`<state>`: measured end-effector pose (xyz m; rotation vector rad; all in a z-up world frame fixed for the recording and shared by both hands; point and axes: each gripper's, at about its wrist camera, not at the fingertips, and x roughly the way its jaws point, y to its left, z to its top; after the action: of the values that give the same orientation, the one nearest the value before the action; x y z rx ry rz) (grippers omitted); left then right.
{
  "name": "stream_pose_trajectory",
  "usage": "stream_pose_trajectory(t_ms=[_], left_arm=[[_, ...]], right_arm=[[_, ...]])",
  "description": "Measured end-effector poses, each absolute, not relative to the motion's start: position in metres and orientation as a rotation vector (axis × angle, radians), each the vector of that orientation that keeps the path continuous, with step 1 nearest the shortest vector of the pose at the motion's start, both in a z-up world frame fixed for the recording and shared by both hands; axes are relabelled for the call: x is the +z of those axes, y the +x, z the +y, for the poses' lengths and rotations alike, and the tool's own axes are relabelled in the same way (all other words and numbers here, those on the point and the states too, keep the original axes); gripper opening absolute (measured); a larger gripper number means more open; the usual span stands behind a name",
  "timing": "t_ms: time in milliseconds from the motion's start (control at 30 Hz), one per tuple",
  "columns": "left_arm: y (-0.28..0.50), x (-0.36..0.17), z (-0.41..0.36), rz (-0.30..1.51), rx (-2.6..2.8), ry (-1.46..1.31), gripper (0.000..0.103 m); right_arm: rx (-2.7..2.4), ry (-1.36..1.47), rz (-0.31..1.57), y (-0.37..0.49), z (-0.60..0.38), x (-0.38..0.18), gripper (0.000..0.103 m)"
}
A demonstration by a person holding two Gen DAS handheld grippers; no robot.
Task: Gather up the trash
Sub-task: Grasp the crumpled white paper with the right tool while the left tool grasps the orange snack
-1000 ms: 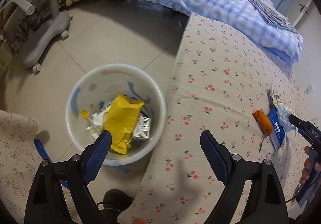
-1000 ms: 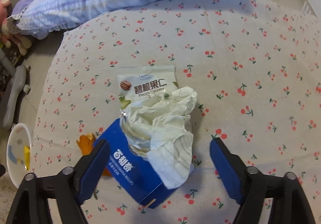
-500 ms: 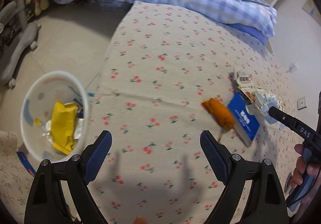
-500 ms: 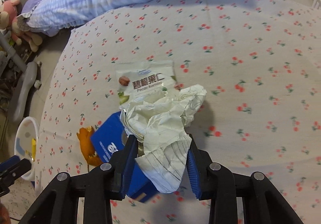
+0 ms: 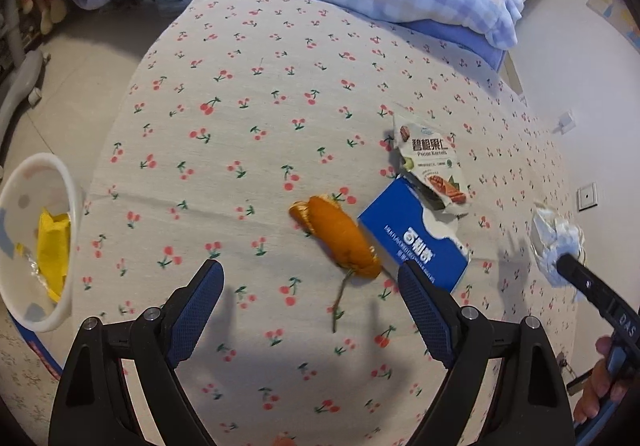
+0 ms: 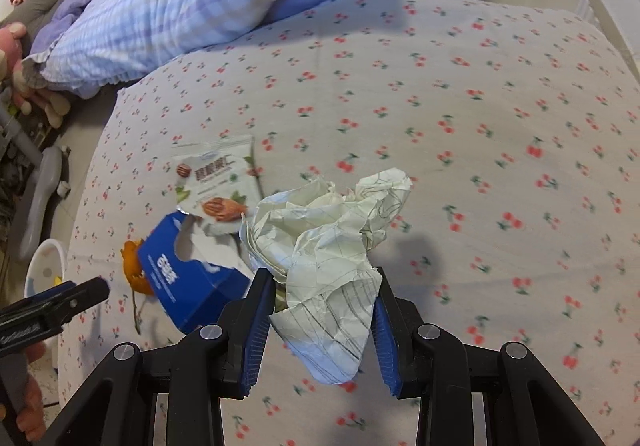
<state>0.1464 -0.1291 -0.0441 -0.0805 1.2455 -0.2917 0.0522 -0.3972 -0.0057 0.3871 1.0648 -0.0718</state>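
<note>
- Bed with cherry-print beige sheet (image 5: 280, 94) carries a blue cardboard carton (image 5: 416, 242); a checked lilac quilt (image 6: 180, 6) lies at its far end.
- Right gripper (image 6: 320, 310) clamps crumpled white paper (image 6: 332, 246).
- Left gripper (image 5: 312, 302) gapes wide, empty.

Cut-off, covered and blurred parts

Left of the left tongs (image 5: 310, 300), the bin (image 5: 60, 246) runs off the frame edge, so part of its rim and contents go unseen. In the right wrist view the paper (image 6: 332, 246) held in the right tongs (image 6: 322, 326) covers part of the bed (image 6: 480, 126) beyond and hides the inner pads; the box (image 6: 188, 278) left of them hides most of the orange wrapper (image 6: 132, 266), and the snack bag (image 6: 216, 182) print is too blurred to read.
</note>
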Motion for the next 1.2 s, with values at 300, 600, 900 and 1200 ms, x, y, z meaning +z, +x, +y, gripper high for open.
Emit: stream_pose_trajectory(t_ms=[300,600,900,1200], left_arm=[[0.145,-0.056,-0.149,1.231,-0.302,-0.105,0.049],[0.149,-0.061,-0.155,1.211,-0.299,-0.078,0.038],[0.152,-0.062,-0.155,1.215,-0.310,-0.071,0.020],[0.144,-0.045,-0.128,1.192,-0.319,-0.097,0.018]], right_arm=[[-0.108,0.417,1.068,0.032,-0.418,-0.007,0.041],[-0.111,0.430,1.066,0.023,-0.423,-0.007,0.041],[-0.105,0.410,1.079,0.026,-0.415,-0.009,0.041],[-0.090,0.399,1.068,0.029,-0.404,-0.003,0.041]])
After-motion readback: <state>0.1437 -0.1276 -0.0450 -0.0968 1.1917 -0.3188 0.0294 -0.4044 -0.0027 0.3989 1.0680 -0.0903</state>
